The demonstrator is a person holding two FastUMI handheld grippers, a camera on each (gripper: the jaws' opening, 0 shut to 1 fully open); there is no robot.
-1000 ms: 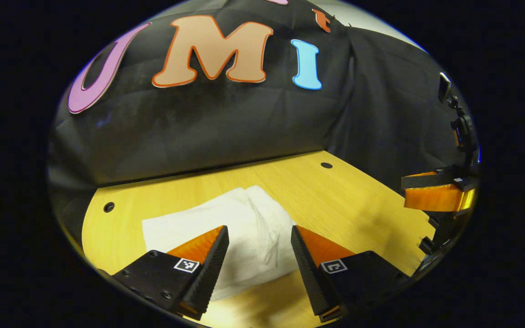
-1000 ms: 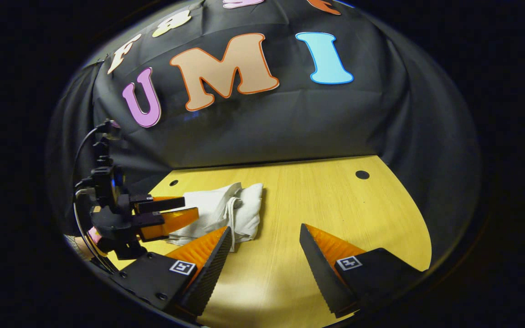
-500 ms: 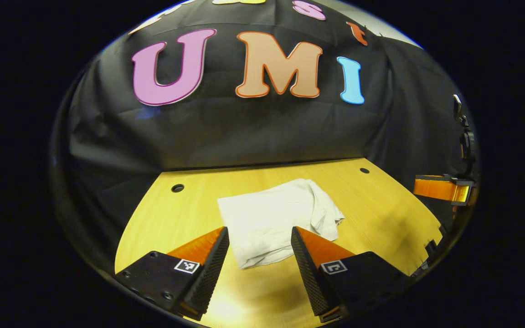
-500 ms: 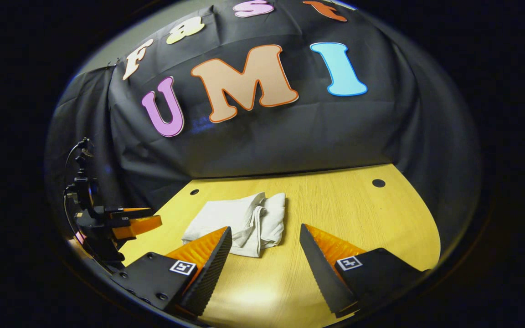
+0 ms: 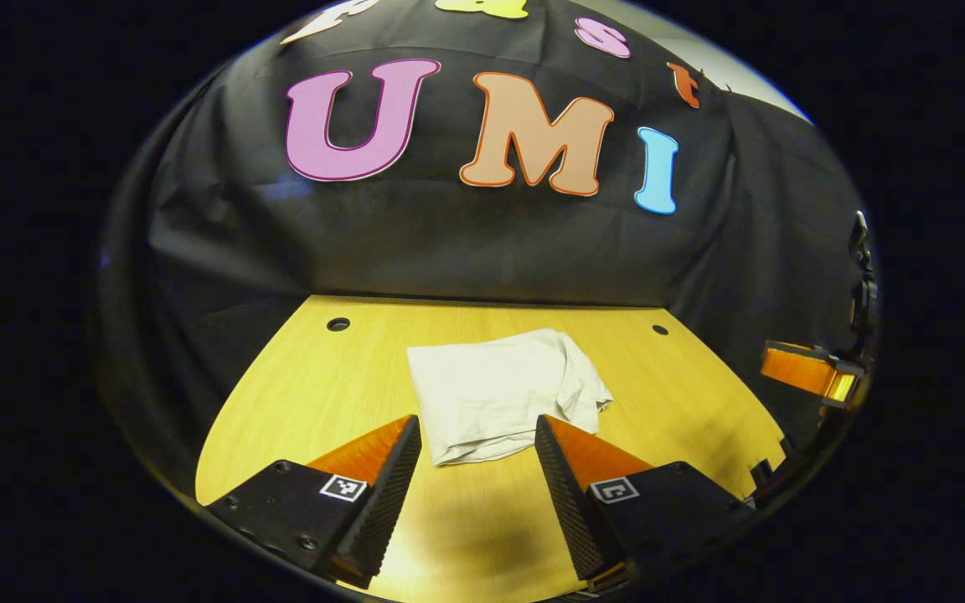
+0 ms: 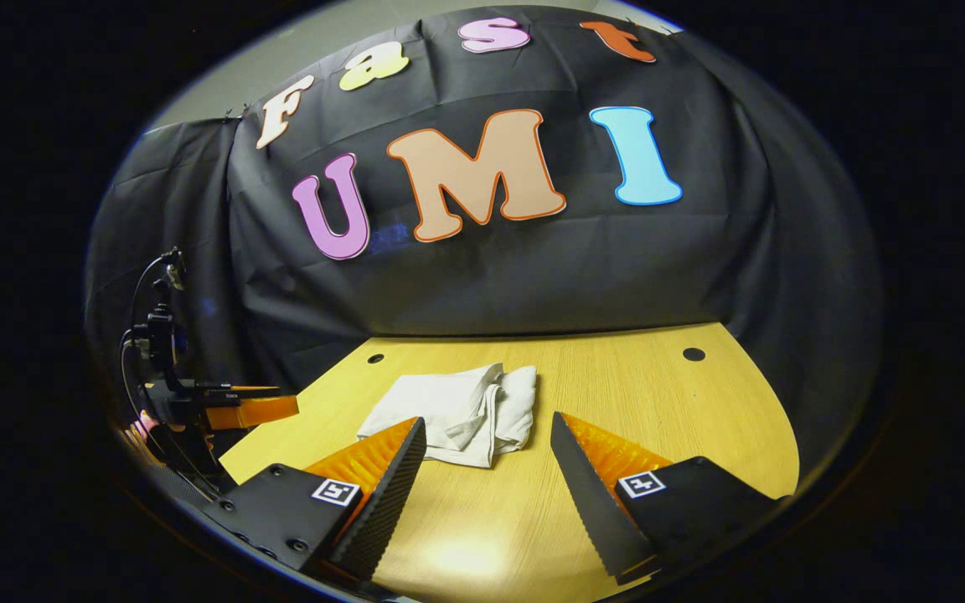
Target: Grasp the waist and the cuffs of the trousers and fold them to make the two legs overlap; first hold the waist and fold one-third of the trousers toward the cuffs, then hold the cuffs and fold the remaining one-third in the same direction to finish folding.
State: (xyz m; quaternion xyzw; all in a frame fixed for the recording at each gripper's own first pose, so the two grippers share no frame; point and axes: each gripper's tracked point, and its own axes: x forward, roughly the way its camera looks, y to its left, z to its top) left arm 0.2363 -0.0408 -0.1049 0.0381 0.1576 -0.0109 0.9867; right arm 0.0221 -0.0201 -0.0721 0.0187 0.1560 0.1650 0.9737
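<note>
Both grippers are backing away from the folded trousers [image 5: 499, 389], which are lying compact mid-table [image 5: 298, 394], left gripper [image 5: 477, 469] and right gripper [image 6: 487, 473] hovering nearer than the bundle with jaws wide and empty, probably because folding looks finished.
</note>
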